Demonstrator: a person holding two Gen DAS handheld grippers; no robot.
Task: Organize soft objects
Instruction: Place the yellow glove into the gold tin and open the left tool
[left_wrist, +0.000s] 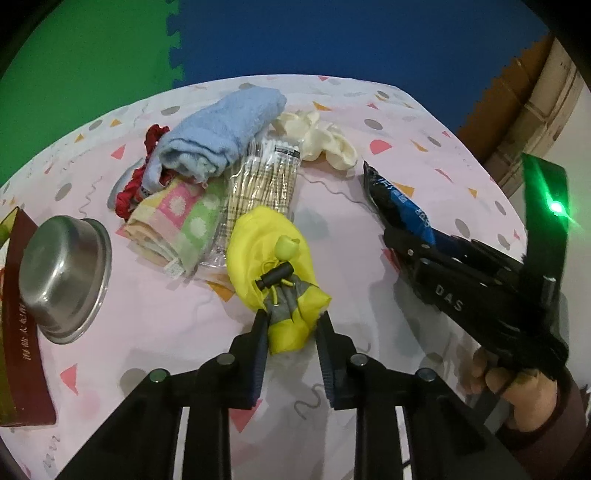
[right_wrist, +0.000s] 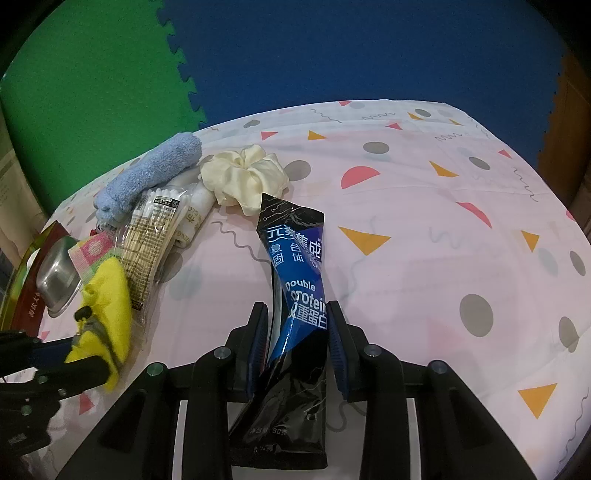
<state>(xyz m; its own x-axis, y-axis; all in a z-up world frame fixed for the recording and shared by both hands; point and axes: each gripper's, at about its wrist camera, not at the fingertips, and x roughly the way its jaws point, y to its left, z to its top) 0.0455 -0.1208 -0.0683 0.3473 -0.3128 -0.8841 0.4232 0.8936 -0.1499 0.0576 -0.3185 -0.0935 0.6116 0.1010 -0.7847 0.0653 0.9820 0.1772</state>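
Left wrist view: our left gripper (left_wrist: 293, 319) clamps the yellow pouch (left_wrist: 275, 258), cotton swabs (left_wrist: 264, 181) crowding above; our right gripper (right_wrist: 297, 314) pinches the protein sachet (right_wrist: 295, 280).

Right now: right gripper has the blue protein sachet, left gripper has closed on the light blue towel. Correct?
Not quite. The left gripper has its fingers around the yellow pouch, not the light blue towel, which lies untouched farther back on the table. The left wrist view shows it. The right gripper does hold the blue protein sachet.
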